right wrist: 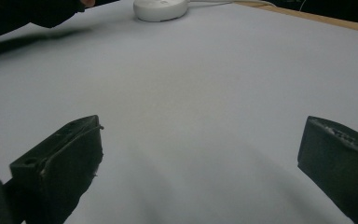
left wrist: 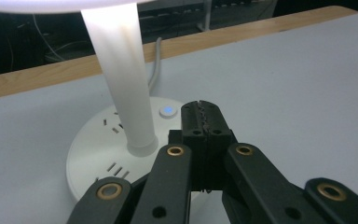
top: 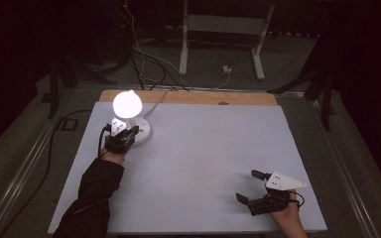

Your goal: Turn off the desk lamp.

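Currently, the lit white plastic desk lamp [top: 129, 116] stands at the far left of the pale grey table top [top: 203, 158], near the bare wooden strip [top: 188, 97] along the far edge. Its globe-shaped shade glows brightly, and its round white base [left wrist: 107, 154] carries a small blue-lit button [left wrist: 168, 111] and several socket slots. A white cable [top: 159, 96] runs from the base off the far edge.

The left gripper [top: 121, 139] sits at the near side of the base. In the left gripper view its jaws are pressed together with nothing between them, the tips [left wrist: 200, 116] poised over the base just right of the button; contact with the base cannot be determined.

The right gripper [top: 258, 191] rests at the near right of the table, well apart from the lamp. Its jaws stand wide apart and hold nothing.
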Available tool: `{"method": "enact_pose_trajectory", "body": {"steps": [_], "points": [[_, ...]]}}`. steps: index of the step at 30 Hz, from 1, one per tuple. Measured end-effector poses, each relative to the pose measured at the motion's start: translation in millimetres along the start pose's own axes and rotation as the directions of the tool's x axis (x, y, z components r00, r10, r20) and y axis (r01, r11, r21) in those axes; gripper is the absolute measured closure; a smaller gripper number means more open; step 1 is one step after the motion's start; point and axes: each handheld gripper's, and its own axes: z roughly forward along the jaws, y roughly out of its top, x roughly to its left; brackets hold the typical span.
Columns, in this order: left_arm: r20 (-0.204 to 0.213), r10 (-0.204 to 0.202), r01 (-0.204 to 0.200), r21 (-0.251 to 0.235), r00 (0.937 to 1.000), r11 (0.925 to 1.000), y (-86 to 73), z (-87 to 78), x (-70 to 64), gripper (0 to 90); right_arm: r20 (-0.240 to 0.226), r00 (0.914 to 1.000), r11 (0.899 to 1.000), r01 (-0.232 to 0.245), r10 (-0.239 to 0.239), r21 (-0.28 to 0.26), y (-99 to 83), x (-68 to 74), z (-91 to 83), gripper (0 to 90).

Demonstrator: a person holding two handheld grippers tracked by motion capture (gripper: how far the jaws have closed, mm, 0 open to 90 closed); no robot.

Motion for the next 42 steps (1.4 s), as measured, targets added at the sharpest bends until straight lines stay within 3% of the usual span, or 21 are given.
{"method": "enact_pose_trajectory", "body": {"steps": [17, 23, 35, 42], "points": [[-0.019, -0.021, 0.022, 0.051, 0.9996, 0.9985, -15.7, 14.3, 8.1, 90.0, -0.001, 1.0, 1.0, -0.001, 0.001, -0.001, 0.0, -0.2, -0.5, 0.0], [-0.025, 0.0, 0.002, 0.069, 0.9997, 0.9976, -20.5, 18.9, 6.4, 90.0, -0.002, 1.0, 1.0, -0.002, 0.002, 0.0, -0.2, -0.5, -0.5, 0.0], [-0.038, 0.027, -0.025, 0.062, 0.9989, 0.9978, -23.4, 19.7, 4.3, 90.0, -0.004, 1.0, 1.0, -0.001, 0.001, 0.001, -0.2, -0.1, -0.7, 0.0], [-0.006, -0.004, 0.004, 0.046, 1.0, 0.9989, -19.2, 14.7, 7.1, 90.0, -0.002, 1.0, 1.0, 0.0, 0.0, -0.001, -0.1, -0.2, -1.2, 0.0]]}}
